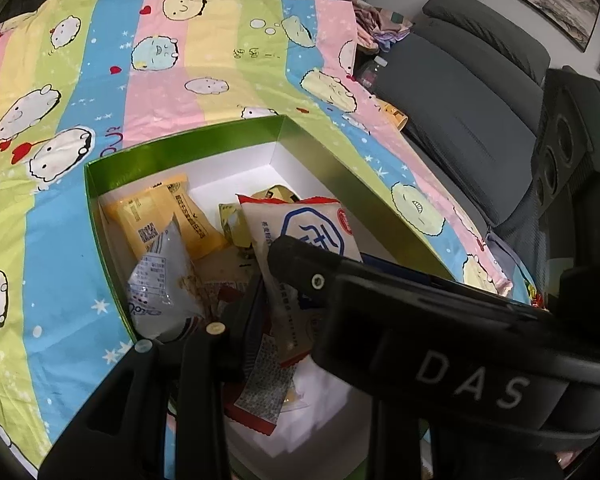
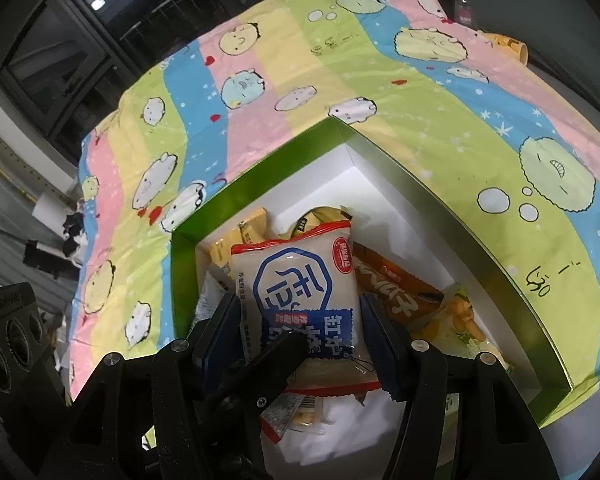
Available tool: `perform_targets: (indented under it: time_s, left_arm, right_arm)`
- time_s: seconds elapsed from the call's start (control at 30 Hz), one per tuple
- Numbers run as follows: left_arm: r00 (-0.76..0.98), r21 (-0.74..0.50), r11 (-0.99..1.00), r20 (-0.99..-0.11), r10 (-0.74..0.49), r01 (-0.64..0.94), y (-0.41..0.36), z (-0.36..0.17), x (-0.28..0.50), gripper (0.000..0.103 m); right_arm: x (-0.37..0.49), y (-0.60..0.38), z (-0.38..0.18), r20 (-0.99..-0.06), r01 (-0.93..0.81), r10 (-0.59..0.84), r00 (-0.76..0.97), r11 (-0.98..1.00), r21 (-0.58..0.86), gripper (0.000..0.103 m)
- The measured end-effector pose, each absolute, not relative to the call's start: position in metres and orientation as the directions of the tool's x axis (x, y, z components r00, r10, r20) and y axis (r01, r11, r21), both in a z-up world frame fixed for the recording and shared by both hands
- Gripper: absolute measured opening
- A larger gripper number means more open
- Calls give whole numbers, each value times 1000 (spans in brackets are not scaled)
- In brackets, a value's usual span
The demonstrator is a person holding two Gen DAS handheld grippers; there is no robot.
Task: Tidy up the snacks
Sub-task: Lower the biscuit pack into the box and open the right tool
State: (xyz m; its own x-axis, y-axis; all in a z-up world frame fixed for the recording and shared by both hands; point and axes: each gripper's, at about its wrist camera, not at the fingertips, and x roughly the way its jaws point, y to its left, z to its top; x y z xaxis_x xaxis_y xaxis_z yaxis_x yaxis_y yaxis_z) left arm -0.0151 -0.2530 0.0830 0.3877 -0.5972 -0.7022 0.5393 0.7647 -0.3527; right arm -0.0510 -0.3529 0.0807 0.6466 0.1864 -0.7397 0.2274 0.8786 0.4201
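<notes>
White snack packet [image 2: 300, 300] between right tool [image 2: 296, 332] fingers

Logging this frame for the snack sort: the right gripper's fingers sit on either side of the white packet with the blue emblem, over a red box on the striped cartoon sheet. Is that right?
Not quite: the box is green, not red, as the right wrist view shows. The rest holds: the right gripper has its fingers on either side of the white packet with the blue emblem, over that box on the striped cartoon sheet.

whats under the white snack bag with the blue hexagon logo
Under the white blue-logo snack bag inside the green box: yellow packets and an orange wrapper. Whatever lies directly beneath is covered.
</notes>
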Motion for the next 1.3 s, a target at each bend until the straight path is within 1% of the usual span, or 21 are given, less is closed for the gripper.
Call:
perform_targets:
  time_s: [0.33, 0.5, 0.53, 0.6, 0.67, 0.8, 0.83, 0.87, 0.93, 1.0, 1.07, 1.2, 1.3]
  left_arm:
    - [353, -378, 757, -714, -605, 532, -255, 76, -11, 31]
    - [351, -367, 755, -718, -601, 543, -257, 76, -12, 38]
    - [351, -366, 755, -718, -601, 544, -257, 77, -13, 40]
    - [357, -357, 757, -719, -596, 547, -256, 79, -15, 48]
    - [392, -329, 778, -719, -574, 536, -254, 83, -18, 65]
    - [435, -297, 792, -706, -558, 534, -246, 93, -23, 79]
    - [452, -281, 799, -704, -547, 531, -244, 97, -25, 85]
    - [465, -269, 805, -701, -540, 529, -242, 100, -26, 93]
    - [494, -250, 811, -687, -534, 529, -237, 107, -30, 101]
    - [510, -249, 816, -676, -532, 521, -231, 113, -32, 102]
    - [514, -251, 819, -674, -530, 516, -228, 118, -33, 102]
    - [557, -222, 838, -659, -505, 498, -219, 131, -39, 102]
    - [566, -223, 844, -655, -500, 487, -214, 135, -42, 102]
  right_arm:
    - [-47, -355, 75, -753, 238, 189, 630, 876, 419, 64]
    - [-45, -355, 72, -767, 247, 181, 616, 879, 407, 64]
    - [-45, -355, 73, -765, 246, 183, 618, 879, 409, 64]
    - [-46, -355, 74, -761, 243, 185, 622, 878, 412, 64]
    - [-49, -356, 77, -752, 242, 184, 633, 876, 418, 66]
    - [-60, -359, 89, -728, 246, 164, 665, 873, 422, 66]
    - [-62, -359, 91, -723, 246, 161, 672, 873, 422, 67]
    - [-65, -359, 95, -715, 245, 156, 682, 872, 424, 67]
    - [-70, -360, 101, -699, 242, 149, 699, 871, 427, 67]
    - [-75, -361, 107, -683, 240, 143, 716, 869, 433, 69]
    - [-83, -362, 115, -662, 246, 121, 740, 867, 434, 83]
    - [-97, -363, 128, -625, 253, 85, 776, 866, 432, 86]
    - [-103, -361, 135, -617, 268, 48, 786, 872, 410, 87]
